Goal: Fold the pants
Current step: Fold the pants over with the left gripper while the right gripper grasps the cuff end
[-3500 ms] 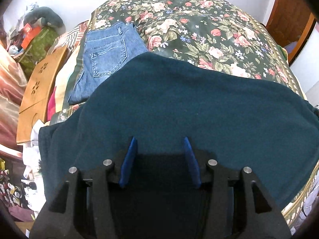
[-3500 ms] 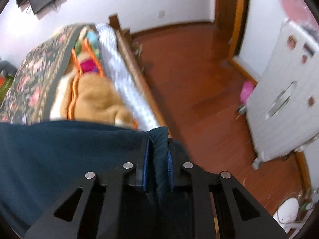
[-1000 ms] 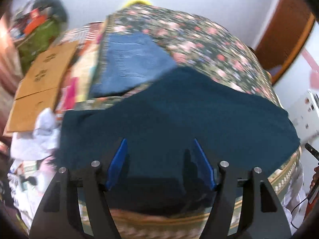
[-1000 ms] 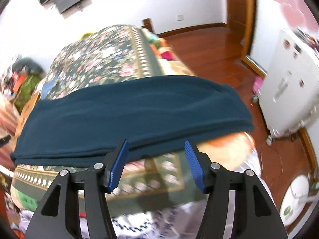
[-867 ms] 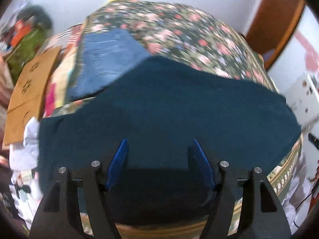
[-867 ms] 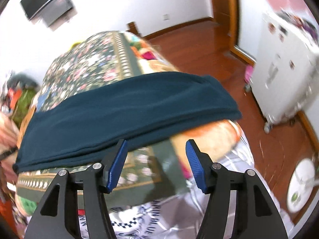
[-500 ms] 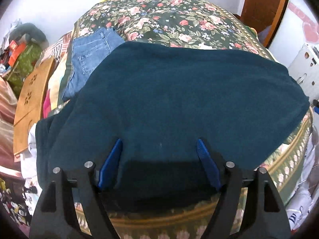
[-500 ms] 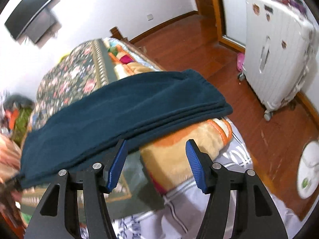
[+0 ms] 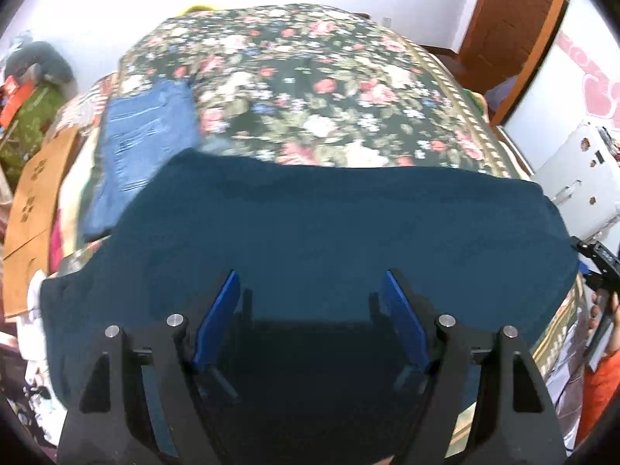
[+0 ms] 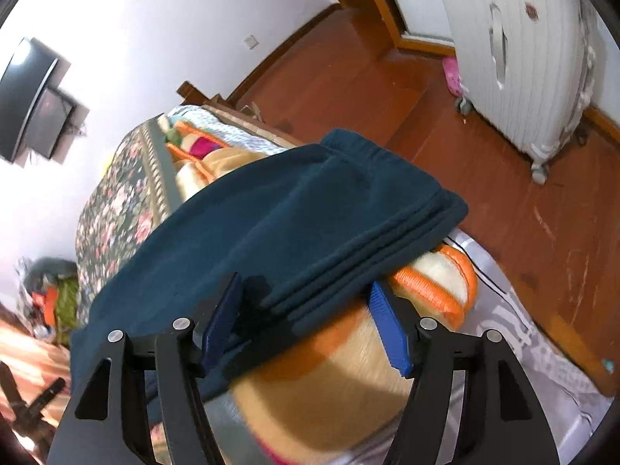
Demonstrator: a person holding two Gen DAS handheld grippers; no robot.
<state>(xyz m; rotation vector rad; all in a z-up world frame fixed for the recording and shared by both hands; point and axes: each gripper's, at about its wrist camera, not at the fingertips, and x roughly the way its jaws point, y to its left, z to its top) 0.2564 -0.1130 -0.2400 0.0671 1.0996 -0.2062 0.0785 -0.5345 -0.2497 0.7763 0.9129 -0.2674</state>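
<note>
Dark teal pants [image 9: 333, 224] lie folded lengthwise across the near edge of the floral bedspread [image 9: 302, 89]. My left gripper [image 9: 310, 290] is open and empty, its blue pads just above the pants' near edge. In the right wrist view the pants [image 10: 294, 228] show as several stacked layers, their end hanging over an orange and cream blanket [image 10: 438, 275]. My right gripper [image 10: 306, 294] is open and empty, close to the layered right end of the pants. The right gripper also shows in the left wrist view [image 9: 598, 263] at the far right.
Folded blue jeans [image 9: 143, 143] lie on the bed's far left. Cardboard [image 9: 35, 190] and cluttered clothes sit left of the bed. A white suitcase [image 10: 531, 54] stands on the wooden floor [image 10: 387, 89] to the right. A TV [image 10: 31, 97] hangs on the wall.
My right gripper let go of the pants' end, opened and drew back, then swung toward that end. My left gripper opened wider and stayed over the near edge. The pants now lie flat.
</note>
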